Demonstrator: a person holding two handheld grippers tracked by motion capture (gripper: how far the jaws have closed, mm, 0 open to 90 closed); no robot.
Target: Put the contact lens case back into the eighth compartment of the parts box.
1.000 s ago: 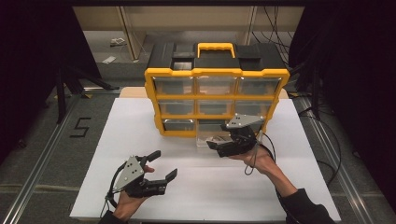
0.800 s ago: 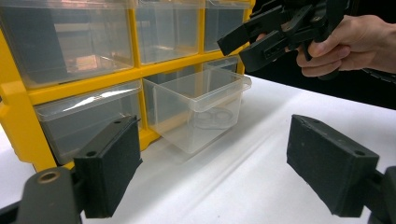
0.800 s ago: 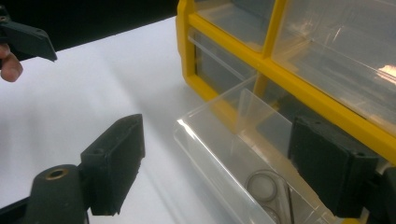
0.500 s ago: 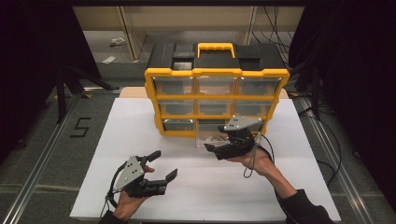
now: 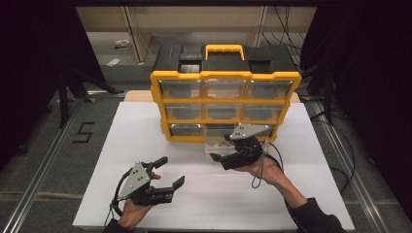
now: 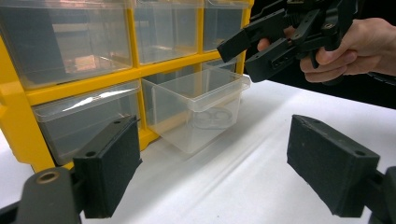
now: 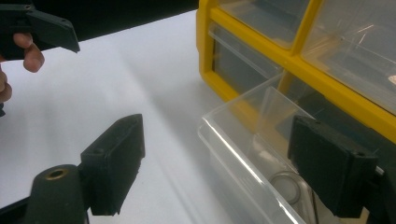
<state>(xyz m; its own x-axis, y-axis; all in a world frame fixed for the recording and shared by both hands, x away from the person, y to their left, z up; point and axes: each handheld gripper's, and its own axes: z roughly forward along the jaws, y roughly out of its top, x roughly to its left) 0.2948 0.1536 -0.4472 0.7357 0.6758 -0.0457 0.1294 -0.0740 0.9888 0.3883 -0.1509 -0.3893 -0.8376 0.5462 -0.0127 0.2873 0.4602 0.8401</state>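
High view, left to right: left gripper (image 5: 167,171) rests low on white desk (image 5: 97,160), fingers released, spread wide, empty, well apart from work, likely waiting. Yellow organizer (image 5: 226,104) stands upright mid-desk, clear drawers facing person. Bottom middle drawer (image 5: 216,144) pulled partway out, front resting near desk, probably for reaching metal ring (image 7: 287,182) inside. Right gripper (image 5: 224,154) hovers over drawer's front rim, fingers released, straddling rim, not gripping. Beyond desk: grey floor, metal rails, marker "5" (image 5: 83,132), dark curtains at sides.

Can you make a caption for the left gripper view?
Open left gripper faces a pulled-out clear drawer of the yellow organizer.
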